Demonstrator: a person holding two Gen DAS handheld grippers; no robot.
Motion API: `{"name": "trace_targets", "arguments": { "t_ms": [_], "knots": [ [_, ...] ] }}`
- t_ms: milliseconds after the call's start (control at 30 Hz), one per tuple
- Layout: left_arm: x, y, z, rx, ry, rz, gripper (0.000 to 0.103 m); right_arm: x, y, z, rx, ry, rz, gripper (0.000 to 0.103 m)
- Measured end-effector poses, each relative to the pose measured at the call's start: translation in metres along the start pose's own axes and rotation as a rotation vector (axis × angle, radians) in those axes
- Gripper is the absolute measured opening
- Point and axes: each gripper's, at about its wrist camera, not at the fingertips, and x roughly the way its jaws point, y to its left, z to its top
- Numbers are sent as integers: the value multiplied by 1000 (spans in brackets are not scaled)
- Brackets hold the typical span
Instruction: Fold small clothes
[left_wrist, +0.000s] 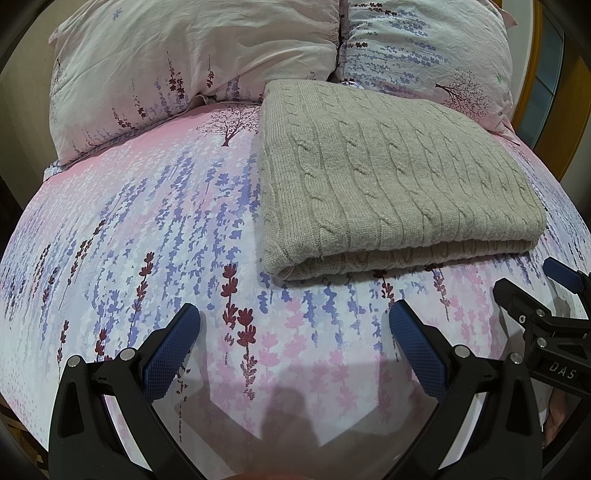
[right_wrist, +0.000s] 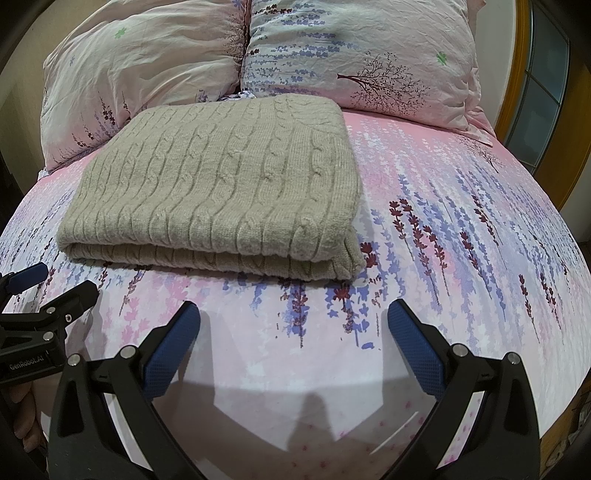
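A beige cable-knit garment (left_wrist: 391, 177) lies folded into a flat rectangle on the bed, its thick folded edge toward me. In the right wrist view the same knit garment (right_wrist: 221, 184) sits left of centre. My left gripper (left_wrist: 294, 317) stands open above the bedsheet, short of the fold, nothing between its blue pads. My right gripper (right_wrist: 293, 315) is also open and empty, just short of the garment's near right corner. Each gripper shows at the edge of the other's view: the right gripper (left_wrist: 532, 280) and the left gripper (right_wrist: 55, 280).
The bed is covered by a pink and lavender floral sheet (left_wrist: 147, 229). Two matching pillows (left_wrist: 177, 55) (right_wrist: 354, 48) lie behind the garment. A wooden-framed glass door (right_wrist: 543, 88) stands at the far right. A hand (right_wrist: 26, 417) shows at lower left.
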Motion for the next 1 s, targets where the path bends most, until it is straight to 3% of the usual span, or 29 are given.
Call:
{"name": "trace_targets", "arguments": {
  "t_ms": [1000],
  "knots": [
    [1, 0, 2, 3, 7, 1, 102, 0, 0, 0, 0, 0, 0, 101]
  ]
}}
